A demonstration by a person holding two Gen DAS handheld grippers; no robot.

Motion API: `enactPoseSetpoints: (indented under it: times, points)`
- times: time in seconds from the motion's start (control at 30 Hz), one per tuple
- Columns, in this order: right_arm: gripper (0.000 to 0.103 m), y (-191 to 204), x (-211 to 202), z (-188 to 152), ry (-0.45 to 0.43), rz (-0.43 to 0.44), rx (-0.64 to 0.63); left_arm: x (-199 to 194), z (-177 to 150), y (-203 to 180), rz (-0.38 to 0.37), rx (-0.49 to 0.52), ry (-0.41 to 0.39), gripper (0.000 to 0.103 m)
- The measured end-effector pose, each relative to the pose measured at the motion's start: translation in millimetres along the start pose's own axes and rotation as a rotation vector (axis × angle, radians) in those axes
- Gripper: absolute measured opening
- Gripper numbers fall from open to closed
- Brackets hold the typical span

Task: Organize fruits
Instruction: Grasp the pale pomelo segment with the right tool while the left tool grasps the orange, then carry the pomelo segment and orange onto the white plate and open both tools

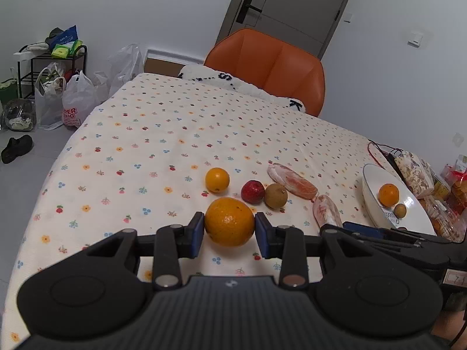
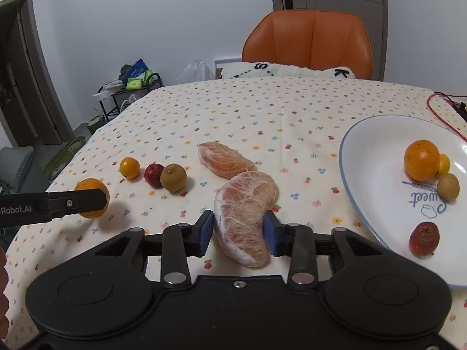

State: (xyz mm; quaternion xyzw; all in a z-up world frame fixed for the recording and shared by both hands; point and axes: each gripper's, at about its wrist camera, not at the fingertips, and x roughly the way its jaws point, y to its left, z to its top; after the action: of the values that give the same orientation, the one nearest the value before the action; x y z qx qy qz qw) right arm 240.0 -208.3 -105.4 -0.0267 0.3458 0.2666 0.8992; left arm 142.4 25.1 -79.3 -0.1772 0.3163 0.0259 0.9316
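Orange chair [image 2: 309, 43] at the table's far side, grey door [image 1: 289, 8] behind it. Black rack [image 1: 52, 67] along the left wall (white bags [image 1: 76, 99] crowding it). Dark shoe [image 1: 16, 148], probably, on the floor.

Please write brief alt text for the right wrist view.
The right gripper brackets a peeled pomelo segment on a floral tablecloth. A white plate of small fruit sits right; more fruit lies left.

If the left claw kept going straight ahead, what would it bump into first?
Probably the red fruit just beyond the big orange that the left claw is holding, or the small orange beside it; depth is hard to judge.
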Motion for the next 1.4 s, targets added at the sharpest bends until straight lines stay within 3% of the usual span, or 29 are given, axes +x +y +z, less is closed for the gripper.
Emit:
enactPoseSetpoints:
  times: [0.57,1.4]
  points:
    - [0.034,-23.1,-45.9,9.0,-0.119,0.044,0.057,-8.1,9.6,-43.1,-0.032,0.059,-0.038,0.035]
    - [0.034,-112.1,-98.8,7.4,-0.234,-0.057,0.153,22.2,15.2,-146.7,-0.119,0.193,-0.033,0.035]
